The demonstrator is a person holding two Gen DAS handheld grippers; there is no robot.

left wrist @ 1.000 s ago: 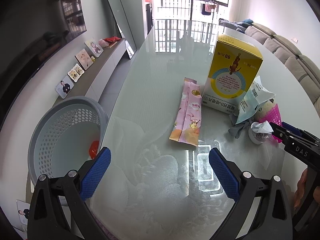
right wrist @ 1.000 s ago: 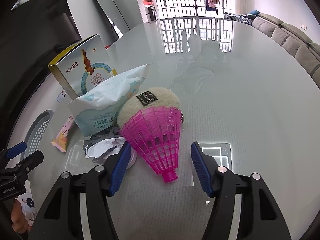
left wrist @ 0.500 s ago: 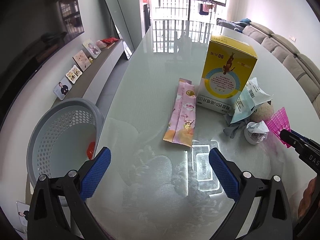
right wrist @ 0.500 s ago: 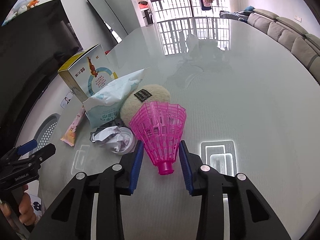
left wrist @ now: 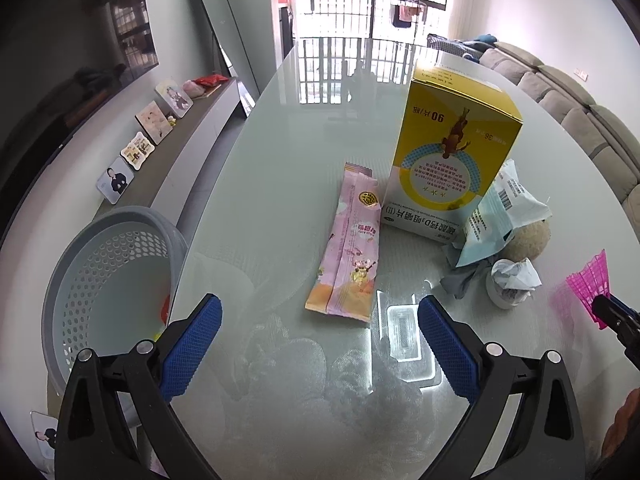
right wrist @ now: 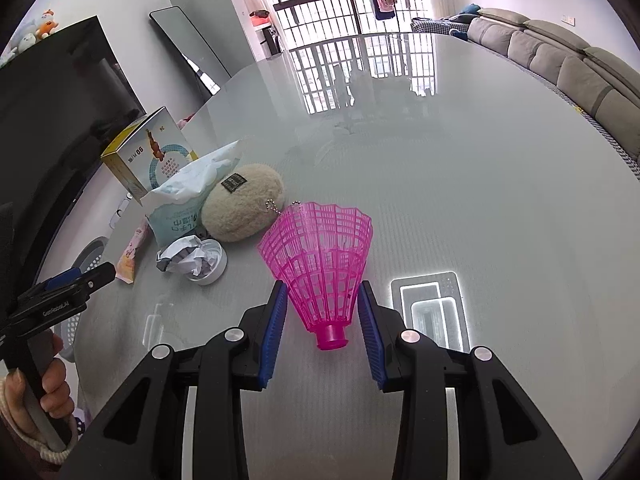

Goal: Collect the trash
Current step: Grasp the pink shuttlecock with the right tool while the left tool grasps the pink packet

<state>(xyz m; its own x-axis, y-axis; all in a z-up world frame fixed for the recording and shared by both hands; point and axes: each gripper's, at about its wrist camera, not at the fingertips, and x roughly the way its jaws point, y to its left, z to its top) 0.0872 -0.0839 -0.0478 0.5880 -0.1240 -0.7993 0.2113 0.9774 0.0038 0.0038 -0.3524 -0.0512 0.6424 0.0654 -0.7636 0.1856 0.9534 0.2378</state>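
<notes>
Left wrist view: the left gripper point(left wrist: 320, 340) is being held released, its blue pads point(left wrist: 192, 344) spread wide above bare glass table point(left wrist: 280, 160), with nothing between them; it is probably being kept ready over the pink snack sachet point(left wrist: 352, 248), which is lying flat just ahead. A yellow tablet box point(left wrist: 452, 168) is standing upright beyond the sachet, with a pale blue wrapper point(left wrist: 496, 220) leaning against it, a beige plush pouch point(left wrist: 528, 240) behind that, and a small white cup stuffed with crumpled paper point(left wrist: 512, 284) in front. A grey perforated basket point(left wrist: 112, 280) is being kept beside the table's left edge, likely as the bin, and something red is already lying inside. At the right edge a pink mesh cone is being carried in the other tool. Right wrist view: the right gripper point(right wrist: 322, 320) is being clenched on the pink plastic shuttlecock point(right wrist: 320, 264), its pads pressing the skirt low down near the cork, where the cone is narrowest and stiffest, so that the mesh is not being crushed. The shuttlecock is being held cork-down, apart from the plush pouch and cup to its left. The basket is being glimpsed far left, so a carry across the table is judged to be needed next.
</notes>
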